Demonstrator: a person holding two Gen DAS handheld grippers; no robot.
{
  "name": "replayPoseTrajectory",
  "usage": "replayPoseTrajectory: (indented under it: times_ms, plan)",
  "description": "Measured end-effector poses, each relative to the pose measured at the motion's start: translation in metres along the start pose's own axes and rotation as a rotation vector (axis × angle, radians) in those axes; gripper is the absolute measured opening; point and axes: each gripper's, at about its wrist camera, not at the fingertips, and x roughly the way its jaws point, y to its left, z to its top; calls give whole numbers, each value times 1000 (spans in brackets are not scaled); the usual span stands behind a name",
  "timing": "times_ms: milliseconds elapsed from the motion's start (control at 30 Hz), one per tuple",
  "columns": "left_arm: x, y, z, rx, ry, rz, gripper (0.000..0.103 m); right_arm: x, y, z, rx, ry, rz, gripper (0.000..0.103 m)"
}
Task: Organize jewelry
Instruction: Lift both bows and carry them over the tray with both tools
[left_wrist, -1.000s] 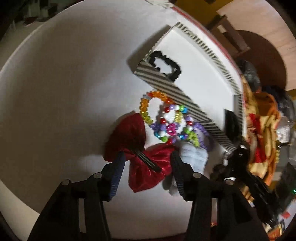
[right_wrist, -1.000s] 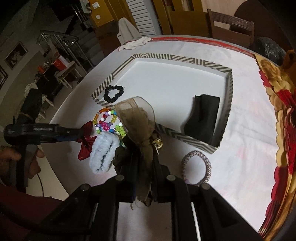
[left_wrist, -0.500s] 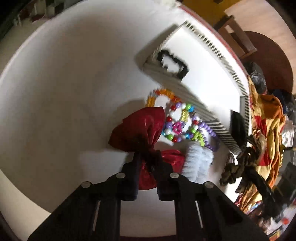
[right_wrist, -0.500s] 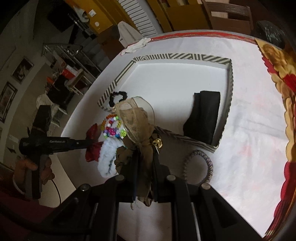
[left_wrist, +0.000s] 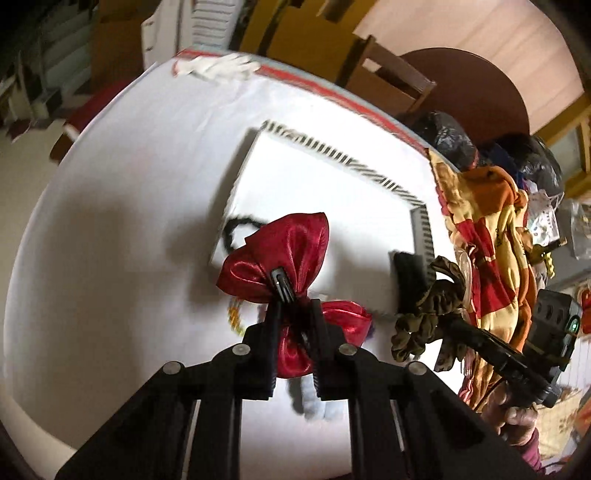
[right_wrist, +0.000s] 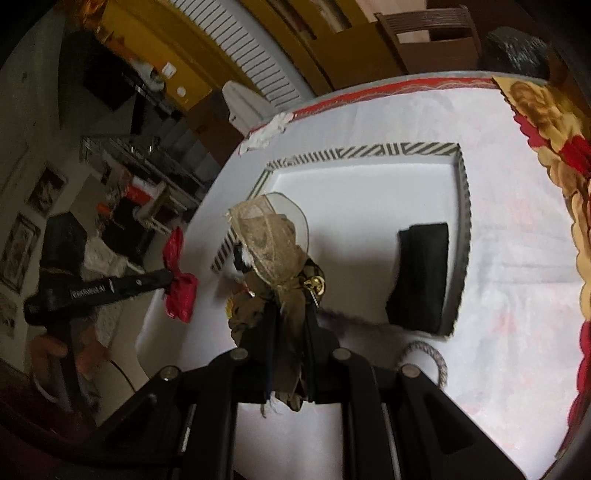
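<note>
My left gripper (left_wrist: 293, 314) is shut on a red satin bow clip (left_wrist: 284, 243) and holds it up above the white table, near the striped-rim tray (left_wrist: 369, 173). My right gripper (right_wrist: 290, 314) is shut on an olive-gold ribbon bow (right_wrist: 269, 236), also lifted, in front of the tray (right_wrist: 369, 149). A black scrunchie (left_wrist: 236, 225) lies in the tray's near corner. A black folded piece (right_wrist: 421, 277) lies in the tray's right part. The beaded bracelets (left_wrist: 234, 314) and a white fuzzy scrunchie (left_wrist: 314, 398) lie on the table, mostly hidden by the bows.
A braided grey band (right_wrist: 432, 358) lies on the table in front of the tray. A red and yellow cloth (right_wrist: 554, 147) covers the table's right side. A white glove (left_wrist: 218, 68) lies at the far edge. A chair (right_wrist: 428, 40) stands beyond the table.
My left gripper closed on the red bow and lifted it off the table toward the tray. My right gripper rose with the olive bow still in it.
</note>
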Motion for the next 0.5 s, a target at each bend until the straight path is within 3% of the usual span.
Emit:
replayPoseTrajectory:
  times_ms: [233, 400, 500]
  plan:
    - [10, -18, 24, 62, -5, -23, 0, 7, 4, 10, 3, 2, -1, 13]
    - [17, -16, 16, 85, 28, -9, 0, 20, 3, -16, -39, 133, -35, 13]
    - [26, -7, 11, 57, 66, -11, 0, 40, -6, -39, -51, 217, -113, 16]
